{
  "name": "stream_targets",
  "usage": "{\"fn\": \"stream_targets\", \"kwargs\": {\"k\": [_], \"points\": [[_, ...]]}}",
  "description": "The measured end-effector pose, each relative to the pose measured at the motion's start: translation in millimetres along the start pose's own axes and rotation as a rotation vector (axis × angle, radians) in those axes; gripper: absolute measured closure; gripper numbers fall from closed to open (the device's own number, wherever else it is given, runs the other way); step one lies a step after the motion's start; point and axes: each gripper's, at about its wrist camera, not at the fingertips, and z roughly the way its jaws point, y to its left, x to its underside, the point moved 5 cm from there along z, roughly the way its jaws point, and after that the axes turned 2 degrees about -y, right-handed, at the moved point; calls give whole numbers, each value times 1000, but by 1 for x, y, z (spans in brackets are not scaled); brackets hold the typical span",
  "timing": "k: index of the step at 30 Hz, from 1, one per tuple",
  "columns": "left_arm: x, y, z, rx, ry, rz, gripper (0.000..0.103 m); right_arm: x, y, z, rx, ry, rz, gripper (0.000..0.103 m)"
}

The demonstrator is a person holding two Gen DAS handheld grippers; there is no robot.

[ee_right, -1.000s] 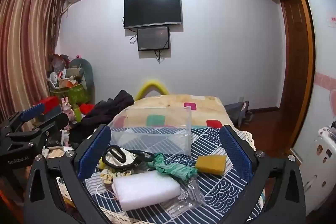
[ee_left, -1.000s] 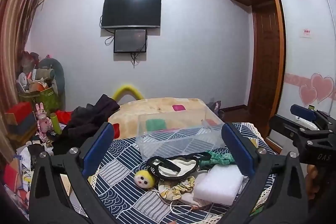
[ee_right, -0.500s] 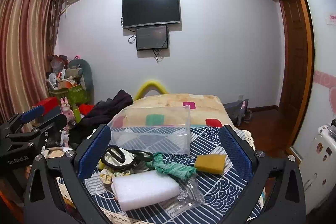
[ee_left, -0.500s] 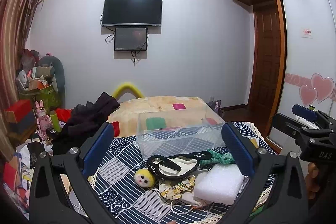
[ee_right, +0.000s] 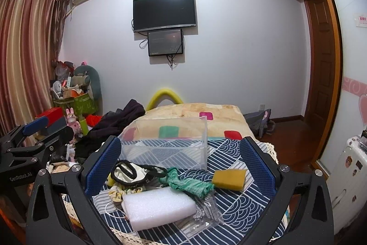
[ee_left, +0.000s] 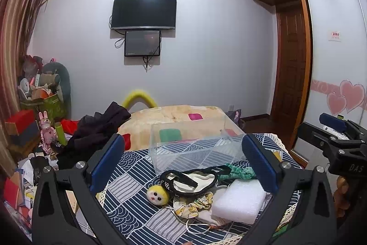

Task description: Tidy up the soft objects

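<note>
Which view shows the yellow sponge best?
The right wrist view: the yellow sponge lies fully visible on the patterned cloth, right of the green fabric. In the left wrist view, the left gripper's right finger hides it almost entirely.

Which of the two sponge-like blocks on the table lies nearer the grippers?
The white foam block, at the table's near edge. The smaller yellow sponge sits farther back, right of the green cloth.

A home bedroom: bed [ee_left: 174,116], wall television [ee_left: 143,11], wardrobe [ee_left: 332,43], curtains [ee_right: 25,56]
</note>
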Motion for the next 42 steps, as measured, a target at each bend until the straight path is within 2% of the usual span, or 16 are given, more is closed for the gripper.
{"fn": "stream_targets", "kwargs": {"k": [36,42], "points": [[2,-4,-2,-3,-2,6,0,2,4,2,-10,-2,3,0],[6,-6,1,29,10,14,0,5,5,3,-15,1,-3,0]]}}
